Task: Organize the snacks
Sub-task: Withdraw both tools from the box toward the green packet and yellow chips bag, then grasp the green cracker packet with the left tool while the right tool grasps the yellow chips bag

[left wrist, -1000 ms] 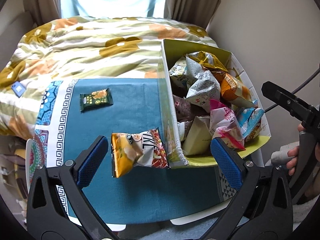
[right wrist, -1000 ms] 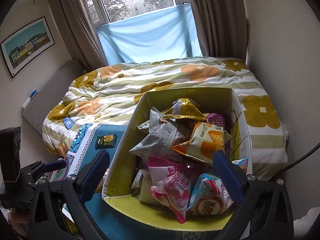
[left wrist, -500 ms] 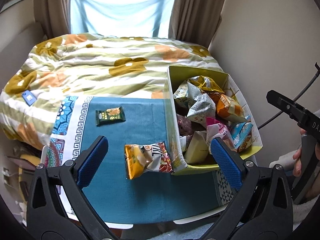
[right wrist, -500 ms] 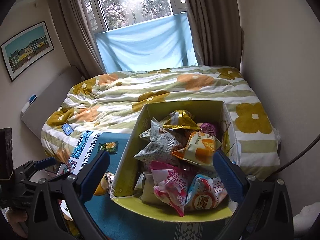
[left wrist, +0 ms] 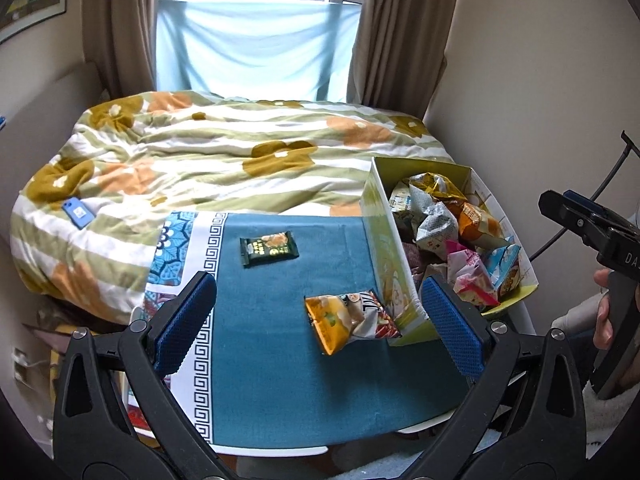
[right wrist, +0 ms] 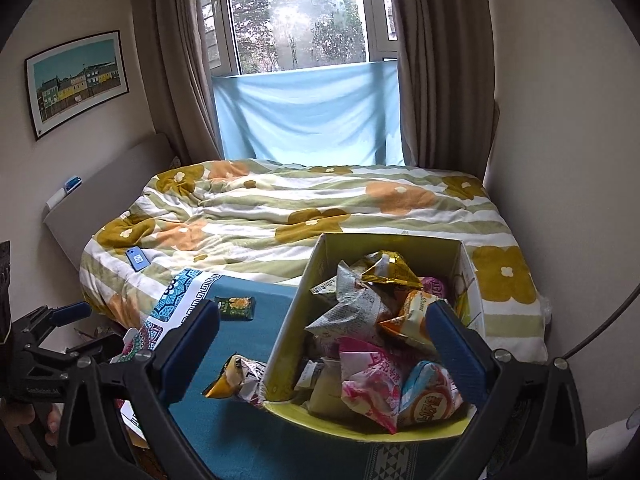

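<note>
A yellow-green cardboard box (left wrist: 384,240) (right wrist: 286,344) full of several snack bags stands at the right of a blue cloth (left wrist: 280,360). An orange and white snack bag (left wrist: 348,320) (right wrist: 236,380) lies on the cloth against the box's left wall. A small dark green packet (left wrist: 269,248) (right wrist: 235,307) lies farther back on the cloth. My left gripper (left wrist: 316,328) is open and empty, held above the cloth's near edge. My right gripper (right wrist: 320,352) is open and empty, above the box's near end.
A bed with a flowered quilt (left wrist: 240,160) lies behind the cloth, with a blue phone (left wrist: 78,212) on its left side. A wall stands right of the box. A window with curtains (right wrist: 300,40) is at the back.
Both grippers have drawn back and risen, so the box, cloth and bed look smaller and more of the room shows. The snacks have not moved.
</note>
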A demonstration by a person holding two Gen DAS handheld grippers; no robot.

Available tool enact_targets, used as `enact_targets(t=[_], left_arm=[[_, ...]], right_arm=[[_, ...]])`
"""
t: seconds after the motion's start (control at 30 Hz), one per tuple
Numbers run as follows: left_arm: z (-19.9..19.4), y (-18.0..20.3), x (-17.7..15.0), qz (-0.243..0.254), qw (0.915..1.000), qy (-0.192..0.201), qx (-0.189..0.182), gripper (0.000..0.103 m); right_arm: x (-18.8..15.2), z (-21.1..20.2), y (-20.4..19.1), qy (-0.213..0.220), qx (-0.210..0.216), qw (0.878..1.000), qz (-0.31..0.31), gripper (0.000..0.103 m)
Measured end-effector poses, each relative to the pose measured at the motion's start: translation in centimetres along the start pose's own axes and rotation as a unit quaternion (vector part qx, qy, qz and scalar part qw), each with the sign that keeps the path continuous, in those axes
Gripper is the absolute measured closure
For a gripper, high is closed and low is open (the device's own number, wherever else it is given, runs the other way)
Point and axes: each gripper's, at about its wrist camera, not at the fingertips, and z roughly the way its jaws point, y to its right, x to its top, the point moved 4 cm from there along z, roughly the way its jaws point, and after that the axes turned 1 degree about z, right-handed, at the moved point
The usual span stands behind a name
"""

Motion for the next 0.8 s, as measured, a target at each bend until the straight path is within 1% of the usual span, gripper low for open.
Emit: enact_targets(t=[0.2,0.33,0.5,0.63,0.73,0.8], left_arm=[[1.1,-4.6,1.2,0.025,0.9989,-0.021,-0.033,0.001],[2.2,-7.5,2.1,0.050,0.9968,-0.038,-0.049,0.001],[3.9,-10.2,3.1,0.083,0.9923,-0.049,-0.078,0.001],[5.9,-11.6,3.7,0.115,0.9861,-0.063,-0.102,0.001],[7.9,-12.1,4.1,0.147,0.9790,-0.073,-0.120,0.001],[9.7,-12.1,4.2,0.171,0.9727,-0.085,-0.133,0.001]], right_arm=[[-1.3,1.5,-3.7,-0.010,-0.008,0.999,0.042,0.000],[-1.8,3.0,-6.1,-0.021,-0.030,0.997,0.070,0.000],[-2.7,4.8,-9.0,-0.036,-0.071,0.992,0.096,0.000],[-4.0,6.0,-11.0,-0.044,-0.096,0.987,0.118,0.000],[-4.9,7.0,-12.0,-0.048,-0.114,0.982,0.140,0.000],[-5.7,7.7,-12.4,-0.053,-0.129,0.978,0.158,0.000]])
